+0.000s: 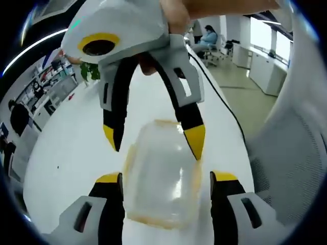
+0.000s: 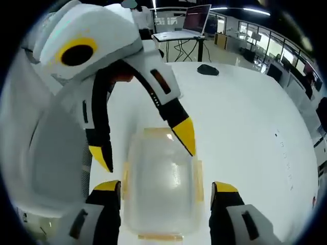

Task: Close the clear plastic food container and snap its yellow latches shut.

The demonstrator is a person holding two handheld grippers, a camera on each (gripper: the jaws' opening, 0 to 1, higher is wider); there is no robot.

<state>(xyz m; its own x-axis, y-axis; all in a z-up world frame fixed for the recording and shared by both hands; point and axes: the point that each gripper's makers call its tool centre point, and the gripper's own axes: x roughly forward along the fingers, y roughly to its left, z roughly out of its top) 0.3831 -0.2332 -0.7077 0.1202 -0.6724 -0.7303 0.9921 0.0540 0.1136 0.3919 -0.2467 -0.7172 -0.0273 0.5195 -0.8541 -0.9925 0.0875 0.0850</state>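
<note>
Container (image 1: 162, 173) light, thin, slick (lid flexes): press at latches (image 2: 198, 179). Both my hand-held grippers (image 1: 166, 179) (image 2: 166, 186) apart, straddling it.

White table (image 2: 245, 127), laptop (image 2: 195, 19), plant (image 1: 90, 71)

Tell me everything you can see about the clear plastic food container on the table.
The clear rectangular plastic food container sits flat on the white table, lid on. Its body looks frosted and see-through with rounded corners; pale yellow latches line its edges, though whether they are snapped is unclear. It lies between the open fingers of both grippers: the left gripper from one end, the right gripper from the other. One yellow fingertip of the right gripper hangs over its rim; contact is uncertain.
</note>
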